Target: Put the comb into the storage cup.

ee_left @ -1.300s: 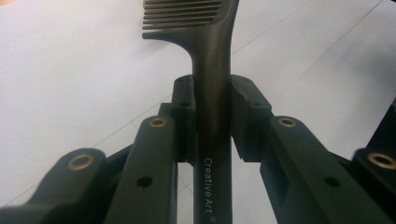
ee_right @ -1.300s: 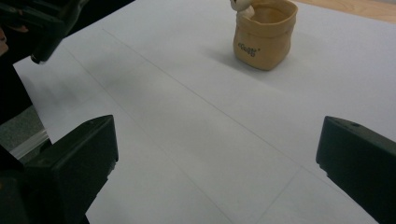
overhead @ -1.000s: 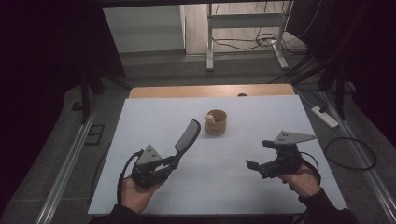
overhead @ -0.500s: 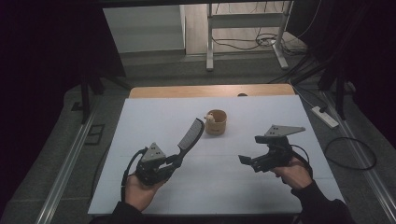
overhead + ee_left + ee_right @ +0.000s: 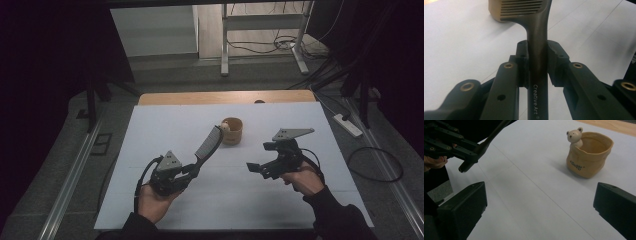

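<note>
White tabletop (image 5: 165, 130) fills the scene, and near its middle sits a tan sack-shaped ceramic pot (image 5: 232, 131) with a little bear figure (image 5: 574, 136) on its rim. Left gripper (image 5: 192, 170), nearer the person than that pot, pinches the dark handle of a flat ridged brush (image 5: 208, 143), head angled toward the pot. Right gripper (image 5: 253, 168), off to the pot's right, has jaws spread wide, nothing between them.

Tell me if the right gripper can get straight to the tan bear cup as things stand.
Probably yes. The right gripper is open and holds nothing, and bare white table lies between it and the bear cup. The brush in the left gripper stays off to the side.
</note>
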{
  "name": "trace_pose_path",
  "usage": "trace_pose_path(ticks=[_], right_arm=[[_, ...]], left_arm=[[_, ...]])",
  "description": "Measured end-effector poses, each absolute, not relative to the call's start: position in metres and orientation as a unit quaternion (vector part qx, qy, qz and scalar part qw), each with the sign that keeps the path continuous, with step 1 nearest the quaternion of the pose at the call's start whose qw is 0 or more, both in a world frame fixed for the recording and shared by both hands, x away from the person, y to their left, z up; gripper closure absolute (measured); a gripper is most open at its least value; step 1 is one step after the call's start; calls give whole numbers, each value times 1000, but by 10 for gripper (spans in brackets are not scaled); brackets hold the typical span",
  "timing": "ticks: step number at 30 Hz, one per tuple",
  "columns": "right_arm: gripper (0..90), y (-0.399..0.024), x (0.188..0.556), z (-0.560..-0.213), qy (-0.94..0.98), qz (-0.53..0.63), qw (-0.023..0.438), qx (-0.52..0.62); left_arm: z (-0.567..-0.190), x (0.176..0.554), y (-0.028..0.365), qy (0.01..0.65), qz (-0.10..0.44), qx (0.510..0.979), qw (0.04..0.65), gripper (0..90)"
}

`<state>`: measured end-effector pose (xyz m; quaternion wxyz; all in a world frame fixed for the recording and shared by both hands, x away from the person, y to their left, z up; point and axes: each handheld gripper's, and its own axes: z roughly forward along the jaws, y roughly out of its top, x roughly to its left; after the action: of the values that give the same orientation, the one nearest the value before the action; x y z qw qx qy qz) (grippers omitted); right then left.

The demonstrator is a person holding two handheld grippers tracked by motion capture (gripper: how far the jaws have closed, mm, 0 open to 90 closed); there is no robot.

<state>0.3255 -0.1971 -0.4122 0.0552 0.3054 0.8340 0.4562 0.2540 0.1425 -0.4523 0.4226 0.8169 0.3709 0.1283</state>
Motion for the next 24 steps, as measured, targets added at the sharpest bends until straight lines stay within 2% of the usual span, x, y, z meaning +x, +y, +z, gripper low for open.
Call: trace_pose_path(ticks=[24], right_arm=[[0,-165,350,-408,826,462,-10,322]], left_arm=[[-453,263,126,354,136,823,422,723]])
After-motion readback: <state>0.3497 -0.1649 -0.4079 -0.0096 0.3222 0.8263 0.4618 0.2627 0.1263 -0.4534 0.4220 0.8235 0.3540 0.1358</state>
